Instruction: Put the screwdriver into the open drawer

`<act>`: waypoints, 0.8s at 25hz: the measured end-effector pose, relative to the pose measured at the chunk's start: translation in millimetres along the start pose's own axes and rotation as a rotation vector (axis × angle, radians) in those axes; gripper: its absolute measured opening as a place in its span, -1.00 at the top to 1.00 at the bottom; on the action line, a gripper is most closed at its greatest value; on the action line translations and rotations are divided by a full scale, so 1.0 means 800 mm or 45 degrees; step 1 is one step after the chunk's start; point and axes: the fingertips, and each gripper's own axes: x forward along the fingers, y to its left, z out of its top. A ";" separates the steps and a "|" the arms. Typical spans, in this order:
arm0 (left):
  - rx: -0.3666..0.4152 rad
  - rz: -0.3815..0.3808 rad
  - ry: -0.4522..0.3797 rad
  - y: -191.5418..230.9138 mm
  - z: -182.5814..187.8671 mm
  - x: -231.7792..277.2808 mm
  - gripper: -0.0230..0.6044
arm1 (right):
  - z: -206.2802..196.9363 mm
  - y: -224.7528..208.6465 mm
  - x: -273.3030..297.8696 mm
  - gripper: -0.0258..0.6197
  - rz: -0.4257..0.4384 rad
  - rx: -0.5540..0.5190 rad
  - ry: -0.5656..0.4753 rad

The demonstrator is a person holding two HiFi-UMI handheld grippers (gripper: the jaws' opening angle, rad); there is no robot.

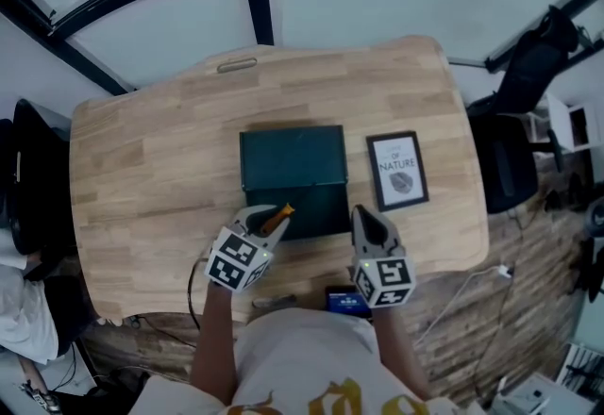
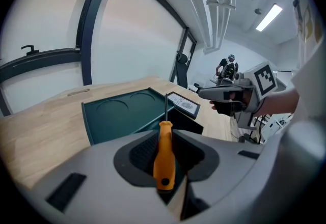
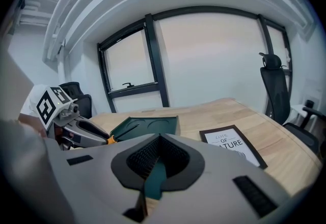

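Observation:
An orange-handled screwdriver is clamped in my left gripper, its thin shaft pointing forward over the dark green drawer box. In the head view the left gripper hovers at the left front corner of the pulled-out drawer, with the screwdriver handle sticking out toward it. The box top lies behind the drawer. My right gripper hangs just right of the drawer, jaws together and empty. In the right gripper view the right gripper faces the box, and the left gripper is at the left.
A framed print lies flat right of the box. The wooden table ends just in front of me, with a small dark device at its near edge. An office chair stands to the right and a dark chair to the left.

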 end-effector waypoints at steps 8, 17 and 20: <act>0.058 -0.027 0.075 0.000 -0.015 0.014 0.65 | -0.007 -0.003 0.011 0.92 0.025 0.009 0.030; 0.118 -0.052 0.164 0.000 -0.026 0.023 0.65 | -0.010 -0.005 0.021 0.92 0.025 0.029 0.044; 0.134 -0.067 0.193 0.000 -0.030 0.027 0.65 | -0.015 -0.006 0.024 0.92 0.023 0.036 0.056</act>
